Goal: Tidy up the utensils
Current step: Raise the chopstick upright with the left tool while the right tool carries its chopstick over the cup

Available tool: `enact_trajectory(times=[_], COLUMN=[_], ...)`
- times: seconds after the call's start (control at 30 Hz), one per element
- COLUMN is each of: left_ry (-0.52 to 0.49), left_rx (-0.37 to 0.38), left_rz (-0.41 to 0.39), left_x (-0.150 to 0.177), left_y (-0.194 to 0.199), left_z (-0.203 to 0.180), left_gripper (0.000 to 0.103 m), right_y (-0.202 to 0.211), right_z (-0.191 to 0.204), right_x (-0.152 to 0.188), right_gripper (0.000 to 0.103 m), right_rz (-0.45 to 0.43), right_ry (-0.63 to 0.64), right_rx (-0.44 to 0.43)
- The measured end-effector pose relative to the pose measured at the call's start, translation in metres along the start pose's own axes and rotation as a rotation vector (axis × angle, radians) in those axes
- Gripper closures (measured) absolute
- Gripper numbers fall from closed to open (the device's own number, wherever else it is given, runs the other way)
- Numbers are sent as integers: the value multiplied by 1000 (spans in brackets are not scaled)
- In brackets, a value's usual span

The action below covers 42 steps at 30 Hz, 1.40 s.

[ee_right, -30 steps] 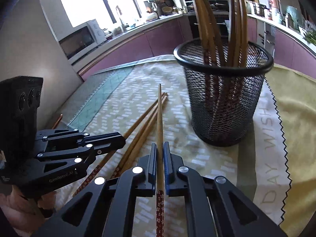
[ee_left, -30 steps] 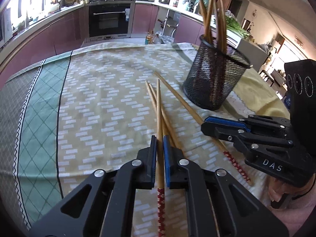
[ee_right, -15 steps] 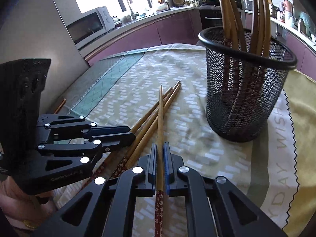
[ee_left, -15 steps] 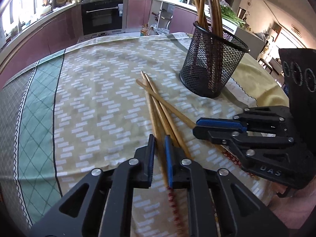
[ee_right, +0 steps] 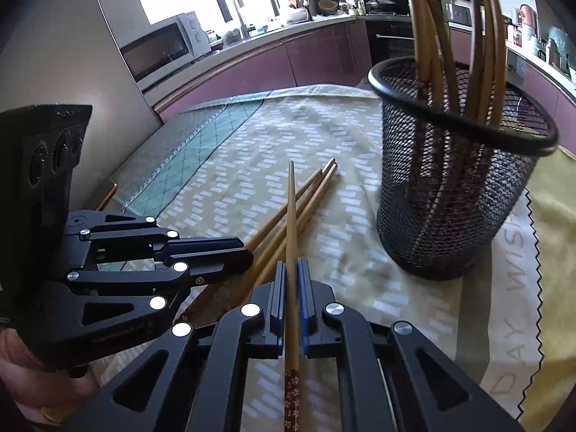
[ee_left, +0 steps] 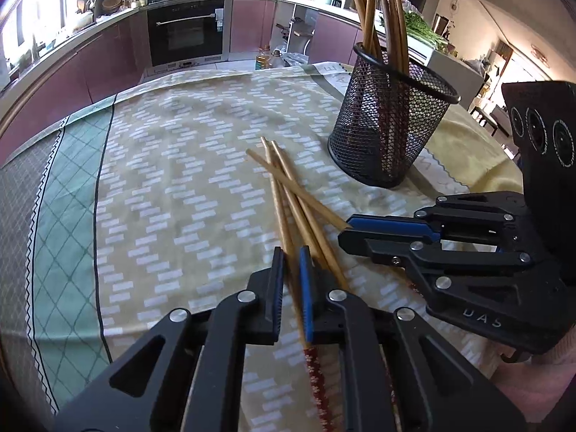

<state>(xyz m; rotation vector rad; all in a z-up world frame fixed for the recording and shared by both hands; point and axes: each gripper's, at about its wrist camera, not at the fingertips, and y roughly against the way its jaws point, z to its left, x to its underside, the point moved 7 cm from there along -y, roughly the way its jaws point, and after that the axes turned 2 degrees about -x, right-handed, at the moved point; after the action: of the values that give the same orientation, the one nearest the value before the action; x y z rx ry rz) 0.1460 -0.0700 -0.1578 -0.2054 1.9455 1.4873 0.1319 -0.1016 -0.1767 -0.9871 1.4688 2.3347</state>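
Beside the mesh holder (ee_left: 390, 122), already stocked with chopsticks, each closed gripper (ee_left: 291, 280) (ee_right: 292, 288) clamps one chopstick (ee_right: 291, 237); loose ones (ee_left: 288, 183) remain on the bench (ee_left: 172, 180).

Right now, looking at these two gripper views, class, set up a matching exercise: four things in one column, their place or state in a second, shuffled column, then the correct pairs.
Things:
1. mesh holder
2. right gripper
3. loose chopsticks
4. microwave

Places or states:
A. lying on the tablecloth
B. standing upright with chopsticks inside
C. on the kitchen counter
D. shut on a single chopstick

Pairs: 1-B, 2-D, 3-A, 4-C
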Motion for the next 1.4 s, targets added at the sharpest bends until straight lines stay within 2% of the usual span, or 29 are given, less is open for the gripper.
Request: enact_trajectory(times=[0.27, 0.47, 0.9, 1.13, 1.4], left_ry=[-1, 2, -23, -33, -40], left_rx=[49, 115, 232, 245, 240], left_rz=[-75, -126, -246, -314, -403], left_x=[-11, -22, -45, -65, -108], left_y=[32, 60, 124, 146, 159], left_z=[-4, -10, -27, -35, -45], left_gripper=[96, 96, 96, 96, 96], right_y=[41, 69, 110, 132, 154], right_z=[4, 1, -6, -10, -17], right_x=[-8, -15, -33, -50, -70], right_gripper=[97, 97, 97, 97, 97], right_rz=[-101, -166, -287, -355, -420], right_ry=[25, 29, 29, 52, 55], right_rx=[-19, -16, -4, 12, 28])
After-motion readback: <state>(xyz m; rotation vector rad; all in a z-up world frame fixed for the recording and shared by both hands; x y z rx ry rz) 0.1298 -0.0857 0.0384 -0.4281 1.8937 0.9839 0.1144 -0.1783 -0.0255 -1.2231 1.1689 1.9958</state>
